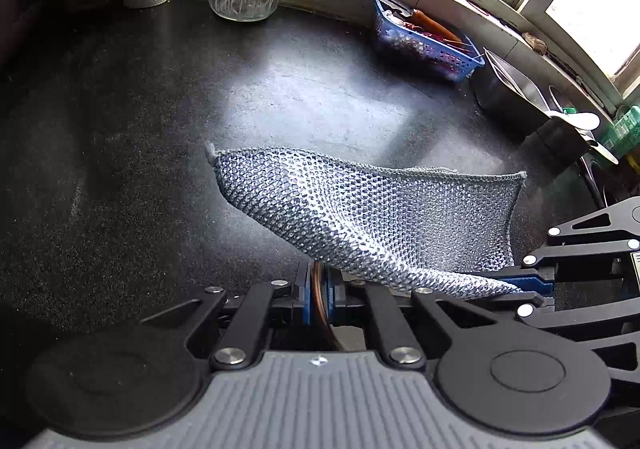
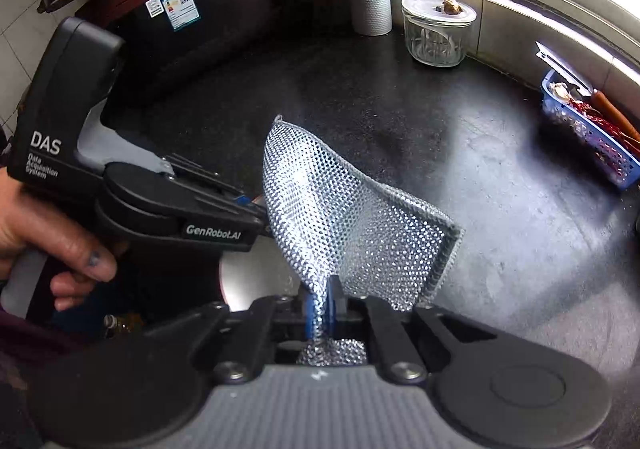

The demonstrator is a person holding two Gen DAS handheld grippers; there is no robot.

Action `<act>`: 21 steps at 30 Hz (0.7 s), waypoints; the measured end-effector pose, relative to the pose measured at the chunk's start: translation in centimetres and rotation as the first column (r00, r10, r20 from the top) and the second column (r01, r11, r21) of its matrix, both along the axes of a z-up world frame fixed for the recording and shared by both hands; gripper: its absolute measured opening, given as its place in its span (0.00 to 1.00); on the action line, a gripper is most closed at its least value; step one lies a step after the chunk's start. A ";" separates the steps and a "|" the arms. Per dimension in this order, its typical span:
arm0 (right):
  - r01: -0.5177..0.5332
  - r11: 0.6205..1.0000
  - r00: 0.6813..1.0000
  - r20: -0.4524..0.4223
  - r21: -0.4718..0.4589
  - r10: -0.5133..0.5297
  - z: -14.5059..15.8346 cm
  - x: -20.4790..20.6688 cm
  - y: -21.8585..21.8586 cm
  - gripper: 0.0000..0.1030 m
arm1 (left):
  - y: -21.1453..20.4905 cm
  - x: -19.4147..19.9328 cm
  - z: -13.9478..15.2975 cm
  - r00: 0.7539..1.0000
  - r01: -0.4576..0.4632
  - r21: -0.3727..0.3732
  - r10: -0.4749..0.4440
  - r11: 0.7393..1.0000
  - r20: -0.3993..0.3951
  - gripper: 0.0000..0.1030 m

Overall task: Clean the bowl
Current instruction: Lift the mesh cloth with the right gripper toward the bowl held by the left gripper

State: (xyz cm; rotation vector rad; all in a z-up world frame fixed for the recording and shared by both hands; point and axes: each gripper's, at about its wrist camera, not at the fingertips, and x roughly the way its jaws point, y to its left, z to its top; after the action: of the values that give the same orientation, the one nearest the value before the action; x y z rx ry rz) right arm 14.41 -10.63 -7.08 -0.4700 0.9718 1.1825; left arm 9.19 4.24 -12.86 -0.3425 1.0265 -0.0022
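Light, limp mesh scrubbing cloth [image 2: 344, 225] is clamped in right tongs [image 2: 322, 313] at a bunched corner; left tongs [image 1: 319, 289] are pinched on a thin brown rim-like edge.

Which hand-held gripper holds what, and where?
Right hand-held gripper pinches the mesh cloth at its bunched lower end; left hand-held gripper clamps something thin and brownish, unidentifiable.

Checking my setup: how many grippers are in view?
2. The left gripper, held in a hand, reaches in from the left beside the mesh cloth; the right gripper, at the bottom, pinches that cloth.
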 end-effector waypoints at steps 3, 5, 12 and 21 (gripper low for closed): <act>-0.016 1.000 0.999 -0.044 0.000 0.016 -0.2 0.1 0.5 0.34 | 0.0 0.0 0.0 1.000 0.001 -0.003 -0.001 1.000 0.000 0.06; -0.026 1.000 0.997 -0.077 0.006 0.027 -0.2 0.2 0.7 0.53 | 0.0 0.1 0.0 1.000 0.003 -0.002 -0.003 1.000 0.000 0.06; 0.003 0.997 0.983 -0.183 0.071 0.010 0.6 0.1 -0.6 0.68 | 0.1 0.0 0.0 1.000 0.006 -0.005 -0.006 1.000 -0.002 0.06; 0.101 0.988 0.972 -0.222 0.120 -0.072 2.6 1.5 -3.1 0.48 | 0.2 0.1 -0.1 1.000 0.009 -0.007 -0.009 1.000 0.000 0.06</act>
State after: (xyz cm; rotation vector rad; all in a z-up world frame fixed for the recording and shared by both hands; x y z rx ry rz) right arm 15.88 -13.74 -4.52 -0.1944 1.0827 1.2265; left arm 9.29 4.41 -12.94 -0.3439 1.0287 -0.0137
